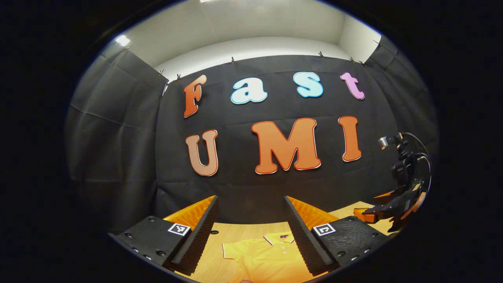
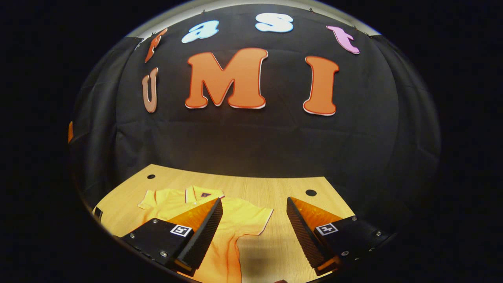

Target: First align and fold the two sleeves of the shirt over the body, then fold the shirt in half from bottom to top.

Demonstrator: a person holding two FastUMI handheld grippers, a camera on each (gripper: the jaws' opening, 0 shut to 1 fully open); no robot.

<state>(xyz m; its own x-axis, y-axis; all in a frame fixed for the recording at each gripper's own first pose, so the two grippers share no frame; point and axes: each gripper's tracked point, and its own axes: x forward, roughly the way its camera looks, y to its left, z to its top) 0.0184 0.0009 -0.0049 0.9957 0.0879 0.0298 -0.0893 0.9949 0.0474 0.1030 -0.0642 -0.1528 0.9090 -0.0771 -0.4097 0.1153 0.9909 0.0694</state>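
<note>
Your left gripper point(image 1: 251, 232) hangs above the table point(image 1: 212, 251) with its fingers spread apart, holding nothing. Your right gripper point(image 2: 254, 232) is likewise spread wide and empty. The shirt point(image 2: 232, 220) lies flat on the table beneath both, collar at the far end, sleeves unfolded.

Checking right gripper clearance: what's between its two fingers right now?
Right gripper view: between the open fingers of the right gripper lie the shirt's sleeve edge and bare wooden table.

Bare table point(image 2: 275, 188) lies beyond the flat shirt point(image 2: 235, 216); the cloth wall point(image 2: 251, 141) closes the far side.
</note>
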